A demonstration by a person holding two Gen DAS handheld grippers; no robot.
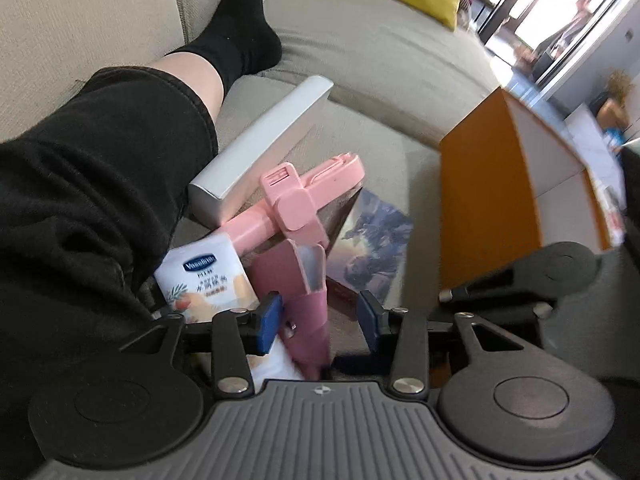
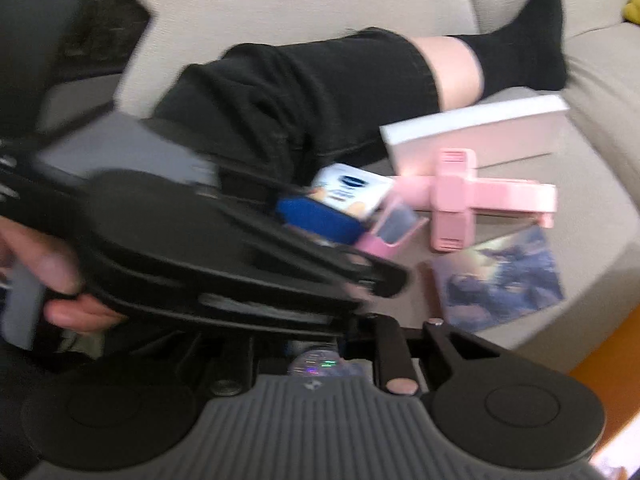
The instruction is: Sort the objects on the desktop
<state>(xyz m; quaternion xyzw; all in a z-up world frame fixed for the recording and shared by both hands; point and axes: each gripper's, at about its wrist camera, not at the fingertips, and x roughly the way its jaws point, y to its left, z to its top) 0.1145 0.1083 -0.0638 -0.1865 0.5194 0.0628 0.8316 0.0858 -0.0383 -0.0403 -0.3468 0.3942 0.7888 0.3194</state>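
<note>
Straddling pink case | left gripper jaws apart | sofa

Phone holder on sofa, before box; card right.

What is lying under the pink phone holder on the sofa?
Under the pink phone holder lies a dark flat surface, and beside it a picture card. What that surface is cannot be told; the holder covers it.

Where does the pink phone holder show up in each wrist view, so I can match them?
Left wrist: the pink phone holder is at centre, just beyond the gripper's blue pads.
Right wrist: right of centre, crossed arms flat on the sofa.
Shared landmark: the white box lies behind it.
</note>
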